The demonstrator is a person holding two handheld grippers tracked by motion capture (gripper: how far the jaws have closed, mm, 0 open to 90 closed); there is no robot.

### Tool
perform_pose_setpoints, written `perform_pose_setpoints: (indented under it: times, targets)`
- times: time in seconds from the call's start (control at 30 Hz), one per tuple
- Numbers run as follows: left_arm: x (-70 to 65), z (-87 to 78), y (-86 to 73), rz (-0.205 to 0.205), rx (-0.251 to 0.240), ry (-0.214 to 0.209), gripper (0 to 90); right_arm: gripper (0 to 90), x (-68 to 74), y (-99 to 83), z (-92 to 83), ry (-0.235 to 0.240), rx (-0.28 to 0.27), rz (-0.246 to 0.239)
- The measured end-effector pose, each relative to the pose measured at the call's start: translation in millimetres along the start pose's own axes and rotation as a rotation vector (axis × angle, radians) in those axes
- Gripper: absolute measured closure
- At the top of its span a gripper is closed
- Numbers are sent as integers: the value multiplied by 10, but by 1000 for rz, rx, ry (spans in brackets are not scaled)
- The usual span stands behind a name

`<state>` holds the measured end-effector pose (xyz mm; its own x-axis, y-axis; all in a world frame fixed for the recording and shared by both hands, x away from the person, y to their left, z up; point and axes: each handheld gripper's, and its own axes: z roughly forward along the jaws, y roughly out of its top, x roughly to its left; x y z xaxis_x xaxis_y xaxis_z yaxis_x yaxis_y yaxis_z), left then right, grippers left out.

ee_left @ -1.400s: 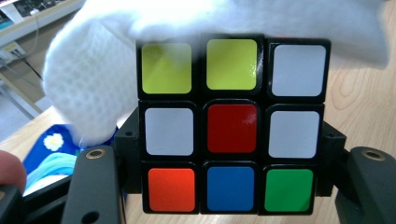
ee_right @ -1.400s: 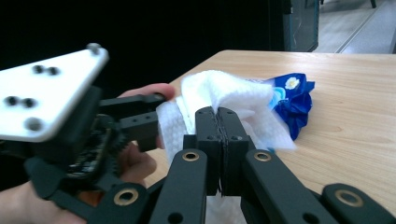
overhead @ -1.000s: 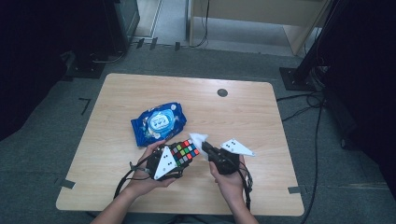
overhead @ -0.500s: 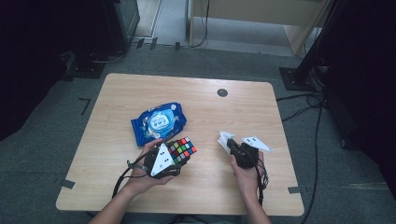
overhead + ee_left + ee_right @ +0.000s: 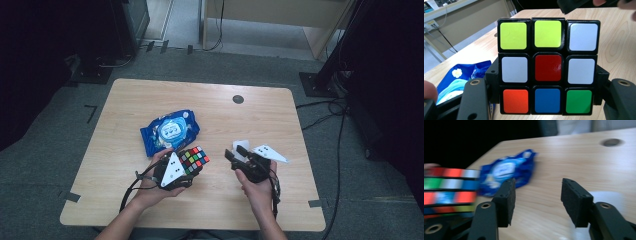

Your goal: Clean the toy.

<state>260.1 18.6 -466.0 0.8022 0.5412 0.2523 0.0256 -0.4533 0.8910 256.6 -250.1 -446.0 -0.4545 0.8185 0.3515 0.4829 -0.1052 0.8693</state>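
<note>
Your left gripper (image 5: 192,167) is clamped on the puzzle cube (image 5: 548,66), one jaw on each side of its bottom layer, the cube raised just above the near-left part of the table (image 5: 260,120). In the left gripper view the face toward you reads yellow, yellow, white; white, red, white; orange, blue, green.

Your right gripper (image 5: 536,201) grasps nothing: its jaws have just been opening, the pads stand apart over bare wood, and it sits to the right of the cube, clear of it.

Handling, as judged: the cube is rigid plastic, light, with glossy stickers that could slip on a face grip. The layers turn, so a pinch across one layer may let the others twist. Take the free layers by two opposite sides, pads flat on the tiles, not on corners. A drop would likely not break it, though it may roll.

Containers: the blue packet (image 5: 170,131) lies flat just beyond the cube, toward the far left. It looks like a soft wipes pack with a round label on top; contents hidden, flap apparently closed. A dark round hole (image 5: 238,99) sits far right of centre.
</note>
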Motion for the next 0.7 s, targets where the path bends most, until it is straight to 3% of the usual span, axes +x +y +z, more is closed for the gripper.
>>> perform_pose_setpoints:
  times: [0.1,0.23,0.37,0.43,0.53,0.7]
  targets:
    - [-16,10,-2,-2,0,1,341,348,268,34,32,103,29,-10]
    - [-44,28,-4,5,2,-2,341,275,482,33,91,176,77,-2]
    - [-99,34,19,27,2,-4,341,242,525,-39,202,153,134,18]
    - [-127,37,28,43,1,-5,341,249,515,-71,238,164,149,50]
    - [-167,48,36,63,3,-6,341,310,519,-93,263,181,159,73]
    - [-170,58,31,51,3,-10,340,340,510,-90,232,186,149,107]
